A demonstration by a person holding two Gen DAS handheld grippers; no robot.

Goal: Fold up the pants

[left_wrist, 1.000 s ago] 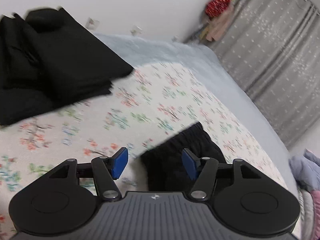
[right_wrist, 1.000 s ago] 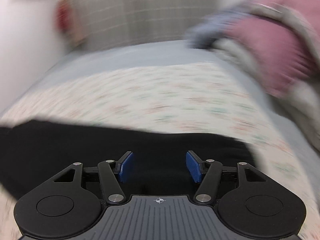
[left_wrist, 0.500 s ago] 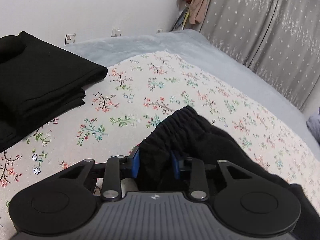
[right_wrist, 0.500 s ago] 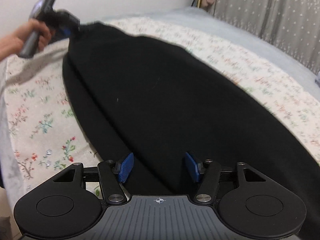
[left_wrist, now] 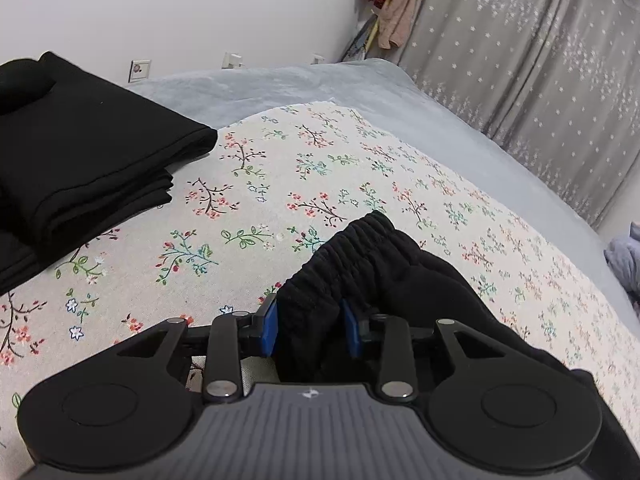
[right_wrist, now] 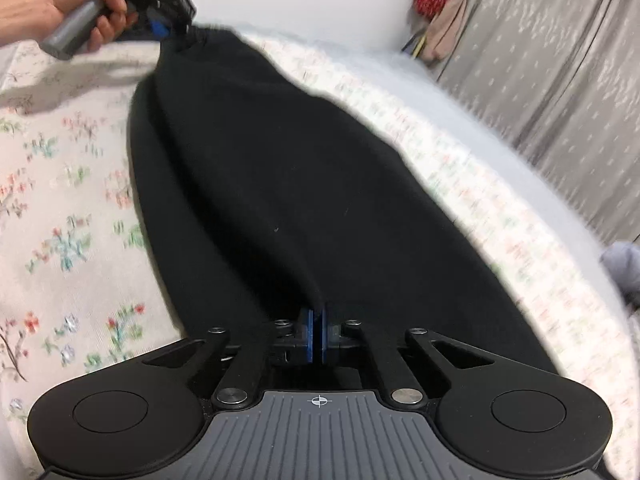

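Observation:
Black pants [right_wrist: 280, 184] lie lengthwise across the floral bed sheet [right_wrist: 60, 208]. In the left wrist view their gathered elastic waistband [left_wrist: 352, 252] sits bunched between the blue pads, and my left gripper [left_wrist: 310, 330] is shut on it. From the right wrist view that same left gripper [right_wrist: 168, 28] shows at the far top left, held by a hand [right_wrist: 68, 8], gripping the waistband end. My right gripper [right_wrist: 314, 340] is shut on the pants' near end, its blue pads pressed together over a pinch of black cloth.
A stack of folded black garments [left_wrist: 80, 168] lies on the bed at the left. A grey blanket [left_wrist: 280, 84] covers the far side. Grey curtains [left_wrist: 540, 60] hang at the right, with clothes [left_wrist: 388, 0] hanging in the corner. A bluish garment [left_wrist: 628, 264] lies at the right edge.
My left gripper closed on the waistband. My right gripper swung round to face along the pants, then closed on their near end.

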